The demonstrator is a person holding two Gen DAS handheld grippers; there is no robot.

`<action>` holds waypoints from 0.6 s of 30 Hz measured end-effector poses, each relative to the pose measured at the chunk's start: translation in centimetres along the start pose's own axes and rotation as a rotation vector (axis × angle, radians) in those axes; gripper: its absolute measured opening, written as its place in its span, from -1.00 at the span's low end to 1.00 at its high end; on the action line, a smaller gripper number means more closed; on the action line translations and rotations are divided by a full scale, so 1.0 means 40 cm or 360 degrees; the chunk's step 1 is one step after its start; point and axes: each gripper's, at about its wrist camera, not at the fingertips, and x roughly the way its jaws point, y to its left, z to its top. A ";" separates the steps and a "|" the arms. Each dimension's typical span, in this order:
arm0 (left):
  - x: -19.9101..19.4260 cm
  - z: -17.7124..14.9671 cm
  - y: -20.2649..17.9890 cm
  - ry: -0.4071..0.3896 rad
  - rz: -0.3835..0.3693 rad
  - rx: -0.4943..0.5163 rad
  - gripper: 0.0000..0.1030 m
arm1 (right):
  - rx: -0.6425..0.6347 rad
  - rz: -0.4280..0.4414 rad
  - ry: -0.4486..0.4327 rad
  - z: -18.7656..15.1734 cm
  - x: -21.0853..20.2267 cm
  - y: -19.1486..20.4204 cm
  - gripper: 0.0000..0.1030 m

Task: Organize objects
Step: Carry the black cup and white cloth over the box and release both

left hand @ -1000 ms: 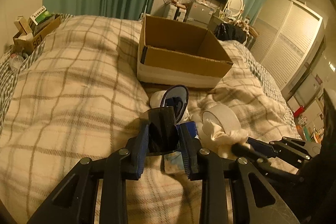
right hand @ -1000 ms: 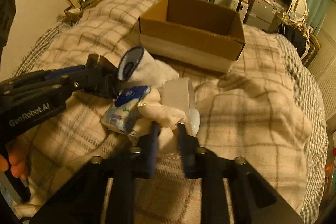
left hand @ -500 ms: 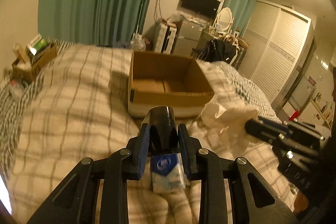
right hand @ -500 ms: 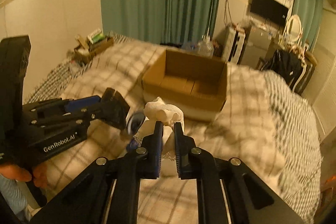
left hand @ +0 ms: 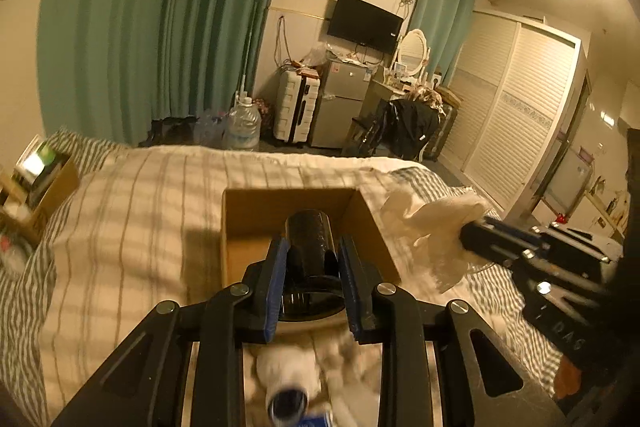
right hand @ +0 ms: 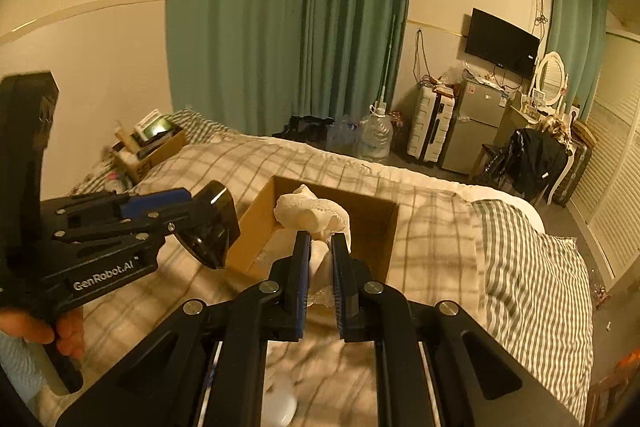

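Note:
My left gripper (left hand: 312, 251) is shut on a black cylindrical cup (left hand: 310, 247) and holds it in the air over the near edge of an open cardboard box (left hand: 240, 223) on the bed. My right gripper (right hand: 319, 243) is shut on a crumpled white cloth (right hand: 312, 213) and holds it above the same box (right hand: 256, 231). The cloth (left hand: 432, 227) and right gripper (left hand: 472, 239) show at the right of the left wrist view. The left gripper (right hand: 208, 227) with the cup (right hand: 214, 227) shows at the left of the right wrist view.
The bed has a plaid blanket (right hand: 432, 227). Below the left gripper lie a white sock with a dark opening (left hand: 286, 391) and other small items, blurred. A second cardboard box (right hand: 148, 147) with clutter sits at the bed's far left. A water jug (left hand: 242, 125), suitcase and fridge stand beyond.
Both grippers have risen from the pile on the blanket and moved forward toward the box, the left carrying the black cup and the right the white cloth.

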 end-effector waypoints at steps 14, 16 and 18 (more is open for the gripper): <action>0.365 0.059 0.047 0.0180 0.0070 0.0082 -0.49 | 0.0038 -0.0006 0.0208 0.037 0.397 -0.142 -0.83; 0.410 0.034 0.064 0.0245 0.0065 0.0081 -0.49 | 0.0046 0.0004 0.0224 0.016 0.436 -0.152 -0.83; 0.432 0.013 0.070 0.0276 0.0051 0.0076 -0.49 | 0.0072 0.0020 0.0220 -0.001 0.461 -0.155 -0.79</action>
